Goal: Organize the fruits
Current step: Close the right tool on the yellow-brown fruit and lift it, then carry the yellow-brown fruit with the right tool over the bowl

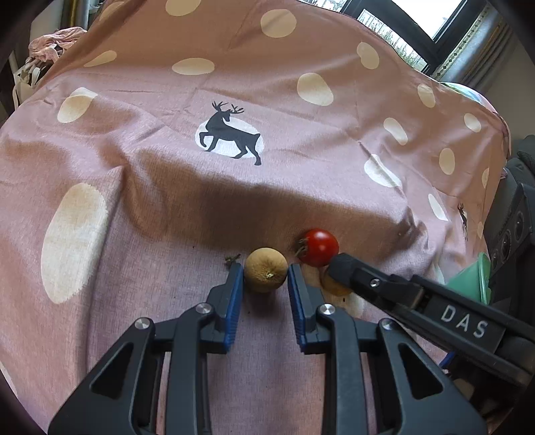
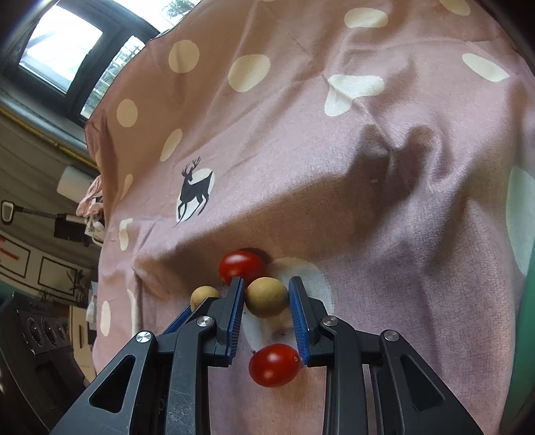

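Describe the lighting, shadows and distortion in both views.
Left wrist view: daylight from the window, a broad shadow band across the cloth behind the tan fruit; fisheye bends the edges. Right wrist view: the same shadow behind the tomato; dark vignetted corners.

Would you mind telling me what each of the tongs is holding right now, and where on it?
Each of the tongs pinches one tan round fruit across its sides: the left tongs its fruit, the right tongs theirs.
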Available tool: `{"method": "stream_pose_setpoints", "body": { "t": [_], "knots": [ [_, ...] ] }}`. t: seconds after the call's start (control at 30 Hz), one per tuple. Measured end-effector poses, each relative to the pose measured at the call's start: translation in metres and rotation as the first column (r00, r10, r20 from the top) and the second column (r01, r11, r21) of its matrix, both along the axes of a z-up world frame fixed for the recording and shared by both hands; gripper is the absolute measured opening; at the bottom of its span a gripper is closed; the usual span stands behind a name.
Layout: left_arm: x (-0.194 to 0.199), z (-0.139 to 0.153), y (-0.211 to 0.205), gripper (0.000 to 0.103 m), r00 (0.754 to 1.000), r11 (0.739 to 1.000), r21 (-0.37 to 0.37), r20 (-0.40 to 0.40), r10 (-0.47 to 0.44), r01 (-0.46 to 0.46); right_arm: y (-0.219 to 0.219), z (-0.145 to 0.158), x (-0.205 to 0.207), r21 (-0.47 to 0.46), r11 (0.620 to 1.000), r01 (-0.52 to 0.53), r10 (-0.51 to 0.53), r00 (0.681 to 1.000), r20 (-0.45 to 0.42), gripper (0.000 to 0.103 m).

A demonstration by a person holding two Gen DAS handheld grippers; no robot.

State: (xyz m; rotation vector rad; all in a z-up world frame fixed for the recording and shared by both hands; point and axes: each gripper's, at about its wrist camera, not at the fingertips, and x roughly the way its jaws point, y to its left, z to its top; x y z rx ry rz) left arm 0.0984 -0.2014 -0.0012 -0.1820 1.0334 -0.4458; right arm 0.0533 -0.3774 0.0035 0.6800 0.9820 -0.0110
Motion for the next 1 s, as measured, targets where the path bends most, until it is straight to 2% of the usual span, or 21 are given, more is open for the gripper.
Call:
{"method": "stream_pose_setpoints", "body": {
  "t": [0.27,0.4,0.53,0.77,1.0],
  "knots": [
    [-0.013,0.017,0.004,0.026,1.0,0.999,-0.032,0.03,0.006,-0.005,-0.005,0.02,-0.012,-0.022,0.999,0.029,-0.028,0.999,0.04,0.03],
    [-0.025,0.034,0.005,0.026,0.997,0.999,-0.037,0.076,0.005,-0.002,-0.002,0.034,-0.022,-0.076,0.996,0.05,-0.045,0.997,0.068,0.03],
    [-0.038,0.05,0.005,0.026,0.992,0.999,-0.031,0.124,-0.004,0.008,-0.004,0.048,-0.034,-0.084,0.994,0.069,-0.06,0.993,0.105,0.03],
    [-0.064,0.078,-0.004,0.026,0.976,0.998,-0.038,0.214,-0.05,0.059,-0.013,0.076,-0.064,-0.111,0.986,0.126,-0.104,0.977,0.185,0.03],
    [-0.088,0.099,-0.021,0.026,0.958,0.989,-0.052,0.26,-0.119,0.137,-0.026,0.102,-0.097,-0.173,0.962,0.21,-0.165,0.956,0.243,0.03]
  ]
}}
